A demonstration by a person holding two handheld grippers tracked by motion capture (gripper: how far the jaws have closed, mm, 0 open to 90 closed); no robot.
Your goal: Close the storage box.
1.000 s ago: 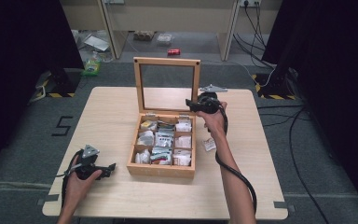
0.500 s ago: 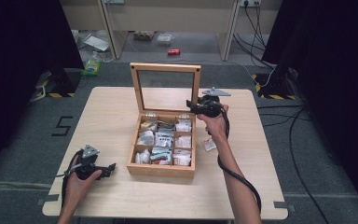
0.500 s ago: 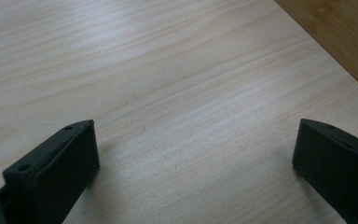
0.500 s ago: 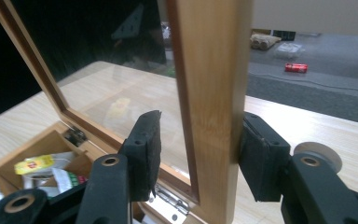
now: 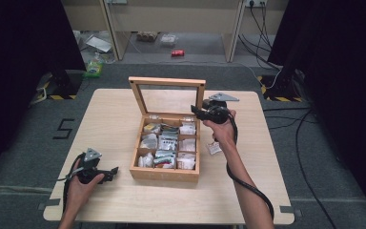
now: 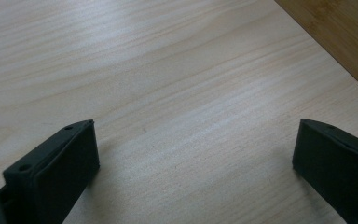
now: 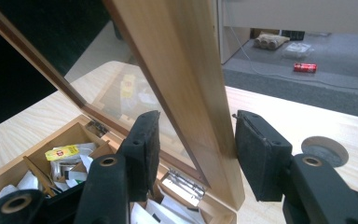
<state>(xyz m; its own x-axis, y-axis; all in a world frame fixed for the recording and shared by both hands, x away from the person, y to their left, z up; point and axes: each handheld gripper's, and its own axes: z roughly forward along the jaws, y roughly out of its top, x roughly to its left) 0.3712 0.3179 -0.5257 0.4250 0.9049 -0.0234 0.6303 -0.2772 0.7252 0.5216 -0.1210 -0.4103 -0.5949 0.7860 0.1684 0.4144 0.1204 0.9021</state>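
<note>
A wooden tea box (image 5: 164,172) stands mid-table, its compartments (image 5: 167,143) full of sachets. Its glass lid (image 5: 167,81) stands raised on hinges (image 7: 182,181), leaning toward me. My right gripper (image 5: 196,112) straddles the lid's right rail (image 7: 200,116): that rail passes between the jaws of my right gripper (image 7: 193,122). The right pad (image 7: 256,149) lies against the wood, and the left pad (image 7: 142,144) stands a little off it. My left gripper (image 5: 112,171) rests at the table's front left, and the jaws of the left gripper (image 6: 196,128) are wide open over bare wood.
A loose sachet (image 5: 214,148) lies on the table (image 5: 109,114) just right of the box. A round cable hole (image 7: 324,148) is set in the tabletop behind the lid. The box's side (image 6: 340,37) is close to the left gripper. A red can (image 5: 177,53) lies on the floor beyond.
The lid's top edge has tipped toward the person, and the right gripper has come along with it. The left gripper has stayed put.
</note>
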